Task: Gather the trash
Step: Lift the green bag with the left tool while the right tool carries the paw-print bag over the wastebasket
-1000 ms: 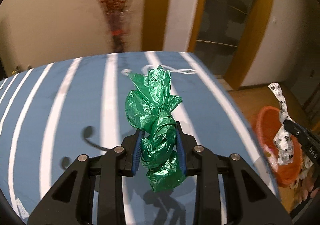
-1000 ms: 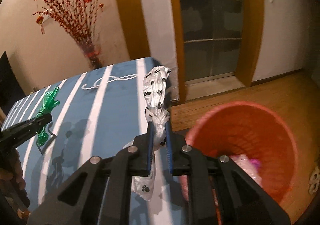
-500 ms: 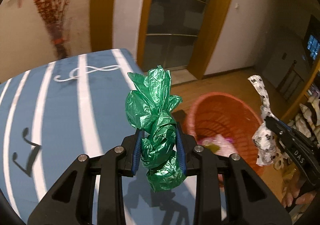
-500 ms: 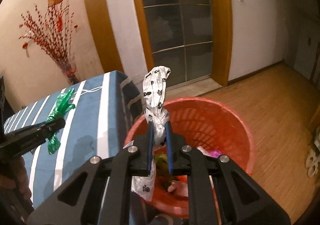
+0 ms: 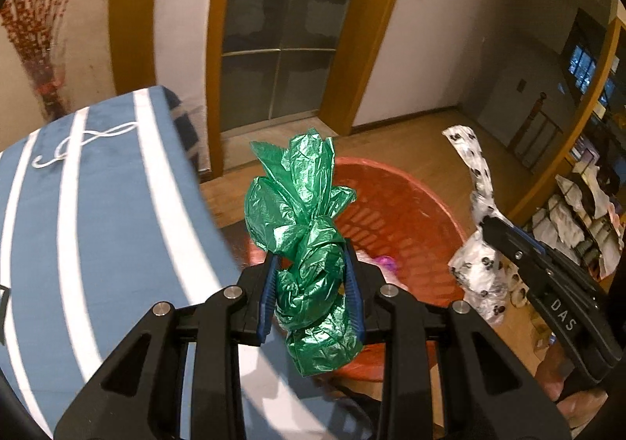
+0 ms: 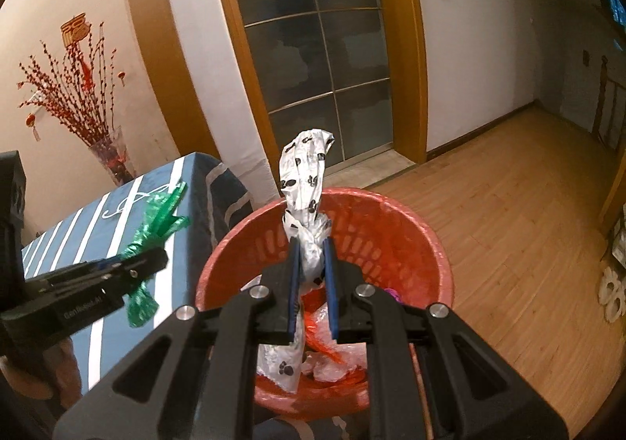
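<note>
Evidently light and crushable, the green plastic bag (image 5: 309, 264) stays pinched mid-bundle by the left gripper (image 5: 311, 283); the right gripper (image 6: 312, 275) clamps the paw-print bag (image 6: 307, 205) over the red basket (image 6: 411, 221)

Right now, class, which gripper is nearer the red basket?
Right. The right gripper holds the paw-print bag over the red basket; the left gripper holds the green bag beside it, over the table edge.

"DAS" on right gripper (image 5: 508, 240), "GenRobot.AI" on left gripper (image 6: 156, 256)
</note>
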